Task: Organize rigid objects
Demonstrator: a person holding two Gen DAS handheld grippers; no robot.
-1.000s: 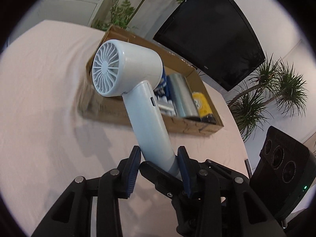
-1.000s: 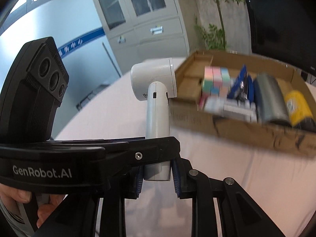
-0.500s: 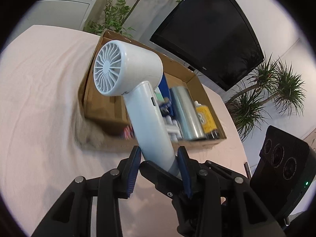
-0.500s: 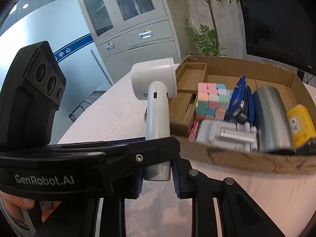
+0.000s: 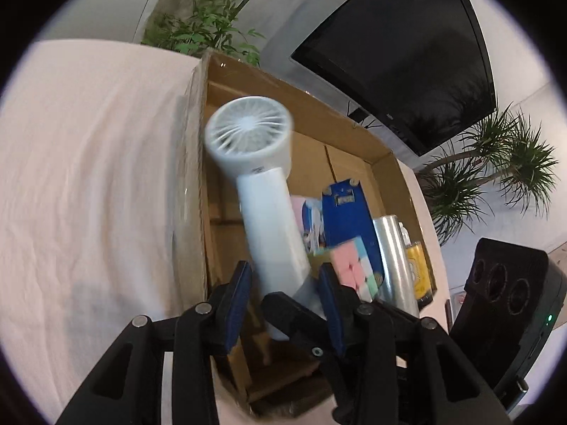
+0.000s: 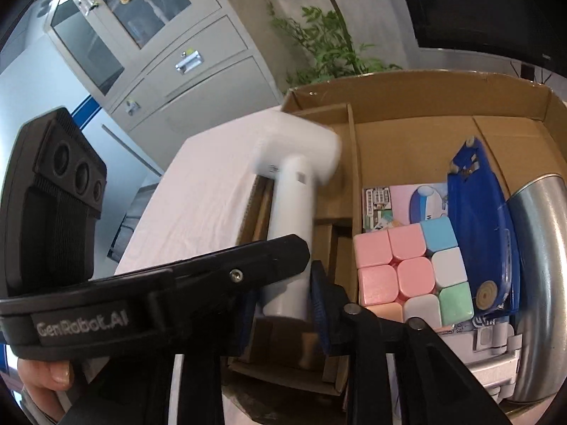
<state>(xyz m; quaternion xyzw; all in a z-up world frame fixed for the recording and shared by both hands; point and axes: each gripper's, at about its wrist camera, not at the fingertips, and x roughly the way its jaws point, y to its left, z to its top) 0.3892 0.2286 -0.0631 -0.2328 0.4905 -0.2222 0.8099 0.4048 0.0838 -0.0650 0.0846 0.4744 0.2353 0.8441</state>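
A white hair dryer (image 5: 262,191) is held by its handle over the left end of an open cardboard box (image 5: 354,127). My left gripper (image 5: 287,301) and my right gripper (image 6: 283,304) both close on the handle's lower end, crossing each other. The dryer (image 6: 294,194) hangs above the box's narrow left compartment (image 6: 329,248). The box (image 6: 425,99) holds a pastel puzzle cube (image 6: 411,269), a blue flat item (image 6: 475,226), a silver cylinder (image 6: 542,276) and a yellow can (image 5: 418,265).
The box lies on a table with a pale pink cloth (image 5: 88,177). A black TV screen (image 5: 407,49) and potted plants (image 5: 496,177) stand behind. Grey cabinets (image 6: 159,46) are at the far left. A white boxed item (image 6: 492,347) lies at the box's near edge.
Both grippers have carried the dryer forward from in front of the box to over its left compartment. The box now fills much more of both views.
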